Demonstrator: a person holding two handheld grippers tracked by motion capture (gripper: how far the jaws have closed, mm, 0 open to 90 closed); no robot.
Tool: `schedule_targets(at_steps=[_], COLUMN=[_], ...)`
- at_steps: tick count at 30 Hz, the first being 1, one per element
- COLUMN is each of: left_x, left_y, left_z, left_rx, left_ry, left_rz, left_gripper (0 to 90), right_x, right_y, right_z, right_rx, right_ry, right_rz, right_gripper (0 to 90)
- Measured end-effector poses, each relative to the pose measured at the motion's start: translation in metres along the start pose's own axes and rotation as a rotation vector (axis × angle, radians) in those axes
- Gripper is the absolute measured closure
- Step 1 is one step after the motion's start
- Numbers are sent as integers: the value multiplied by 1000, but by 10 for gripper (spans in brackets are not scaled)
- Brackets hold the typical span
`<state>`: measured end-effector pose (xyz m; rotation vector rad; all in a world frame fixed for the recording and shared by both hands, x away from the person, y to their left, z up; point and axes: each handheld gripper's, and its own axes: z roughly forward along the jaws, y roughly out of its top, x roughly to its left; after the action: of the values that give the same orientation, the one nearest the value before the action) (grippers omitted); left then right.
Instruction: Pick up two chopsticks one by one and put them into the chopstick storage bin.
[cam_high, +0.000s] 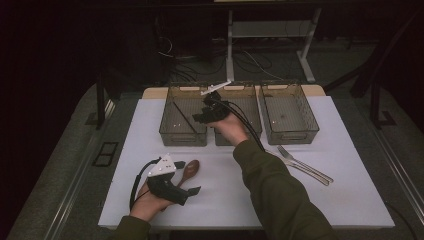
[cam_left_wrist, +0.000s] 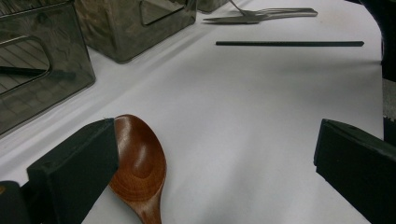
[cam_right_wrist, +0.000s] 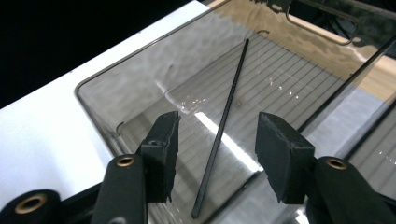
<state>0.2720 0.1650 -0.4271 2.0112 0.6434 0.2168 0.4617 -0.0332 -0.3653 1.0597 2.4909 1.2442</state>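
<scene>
My right gripper (cam_right_wrist: 215, 140) hovering open over a thin black chopstick (cam_right_wrist: 223, 126) lying in the leftmost smoky plastic bin (cam_right_wrist: 100, 100), my left gripper (cam_left_wrist: 210, 158) resting open beside a brown wooden spoon (cam_left_wrist: 140, 163), its own view revealing a second black chopstick (cam_left_wrist: 289, 43) on the white table (cam_left_wrist: 243, 116)

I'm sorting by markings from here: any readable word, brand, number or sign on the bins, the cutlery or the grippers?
None can be read.
The three clear bins, wooden spoon, chopstick in the left bin, forks and both grippers carry no visible text; the white table cover is blank.
</scene>
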Motion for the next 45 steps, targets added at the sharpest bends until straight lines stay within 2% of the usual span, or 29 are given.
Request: schedule_targets(at_steps=[3,4,6,7,9,10,15,21,25,31,45], left_x=[0,0,0,0,0,0,-2,-2,-2,-3,-2], left_y=[0,0,0,0,-1,-1,-1,-1,-1,-2,-2], left_z=[1,1,0,0,0,0,1,2,3,3,3], left_rx=[-1,-1,6,11,6,5,12,17,16,17,10], left_ry=[0,0,3,3,4,3,1,-3,-2,-3,2], left_rz=[-3,-3,2,6,7,-2,-4,-3,-3,-5,-10], left_gripper=[0,0,0,0,0,0,0,0,0,0,0], right_x=[0,0,0,0,1,0,0,-4,-7,-14,-31], right_y=[-6,-6,-10,-15,-17,-23,-34,-52,-61,-79,-128], right_z=[-17,-17,-26,-35,-40,-50,-66,-87,-100,-121,-158], right_rx=[-21,-21,-27,-36,-36,-40,-47,-37,-36,-47,-71], right_ry=[8,8,28,35,39,47,57,54,62,65,72], right_rz=[-16,-16,-19,-37,-37,-49,-56,-101,-91,-113,-74], right_gripper=[461,461,460,455,450,446,439,426,420,416,383])
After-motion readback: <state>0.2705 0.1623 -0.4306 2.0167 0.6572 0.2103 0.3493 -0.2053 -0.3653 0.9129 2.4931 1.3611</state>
